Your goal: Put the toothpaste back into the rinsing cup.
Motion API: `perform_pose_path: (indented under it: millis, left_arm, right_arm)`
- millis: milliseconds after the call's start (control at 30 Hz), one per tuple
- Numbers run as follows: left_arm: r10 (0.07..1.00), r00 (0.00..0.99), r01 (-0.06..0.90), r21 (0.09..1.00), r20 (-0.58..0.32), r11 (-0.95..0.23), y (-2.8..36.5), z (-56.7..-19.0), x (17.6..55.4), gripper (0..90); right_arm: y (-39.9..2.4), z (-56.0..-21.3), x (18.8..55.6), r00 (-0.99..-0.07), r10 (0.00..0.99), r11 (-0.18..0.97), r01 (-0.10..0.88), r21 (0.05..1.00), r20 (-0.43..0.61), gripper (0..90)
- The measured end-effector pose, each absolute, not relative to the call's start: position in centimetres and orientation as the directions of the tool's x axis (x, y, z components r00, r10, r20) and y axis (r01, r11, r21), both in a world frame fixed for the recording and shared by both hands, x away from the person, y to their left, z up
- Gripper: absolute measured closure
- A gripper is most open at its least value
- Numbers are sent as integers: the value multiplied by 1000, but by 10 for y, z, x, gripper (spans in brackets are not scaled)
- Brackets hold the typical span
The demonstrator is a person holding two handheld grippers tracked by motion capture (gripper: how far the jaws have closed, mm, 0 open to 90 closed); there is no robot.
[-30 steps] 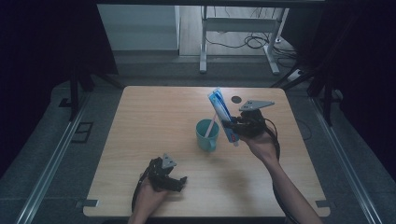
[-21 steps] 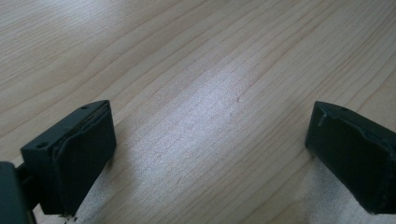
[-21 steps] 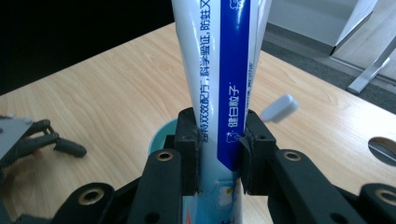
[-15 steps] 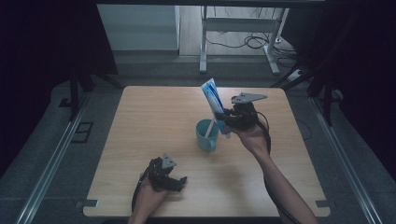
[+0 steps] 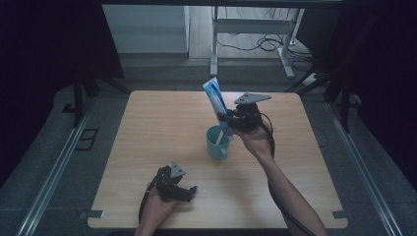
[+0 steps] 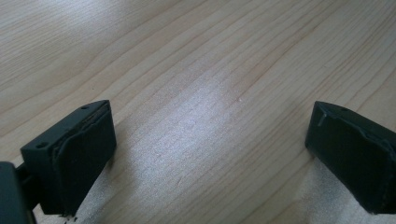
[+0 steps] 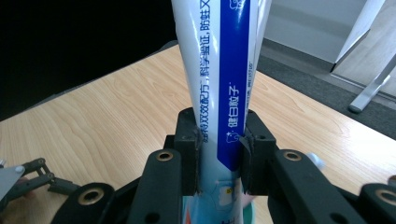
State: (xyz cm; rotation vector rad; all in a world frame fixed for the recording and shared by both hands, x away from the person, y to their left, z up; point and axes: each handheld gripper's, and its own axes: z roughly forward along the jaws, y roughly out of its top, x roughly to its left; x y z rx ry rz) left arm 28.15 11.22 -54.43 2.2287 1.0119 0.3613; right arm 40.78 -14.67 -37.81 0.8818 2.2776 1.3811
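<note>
The R gripper [image 5: 227, 119] is clamped on a white-and-blue plastic toothpaste tube [image 5: 215, 96], held upright w/ a slight lean, directly above the teal plastic mug [image 5: 217, 141] that stands near the middle of the light wooden table [image 5: 147, 128]; in the right gripper view the two black jaws pinch the tube [image 7: 219, 93] from both sides, low on its body. So the pickup looks done and the tube is at the mug; what's left, as I judge it, is lowering it in and letting go. Whether the tube's bottom end is already inside the rim or only above it, can't tell: the gripper and hand cover that spot from above, and the gripper's own camera cuts it off at the frame's bottom edge. A thin pale stick-like thing seems to lean in the mug, too small to identify. The L gripper [image 5: 184, 192] rests idle near the table's front edge, well apart from the mug, jaws spread wide w/ nothing between them, only bare wood.
</note>
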Motion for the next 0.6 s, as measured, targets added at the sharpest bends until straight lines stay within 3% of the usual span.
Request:
perform_pose_path:
  millis: [600]
  left_arm:
    - [746, 666, 567, 661, -17, -491, 112, -544, 282, 19]
  right_arm:
    - [-130, -409, 417, -751, 658, 320, 345, 883, 55, 718]
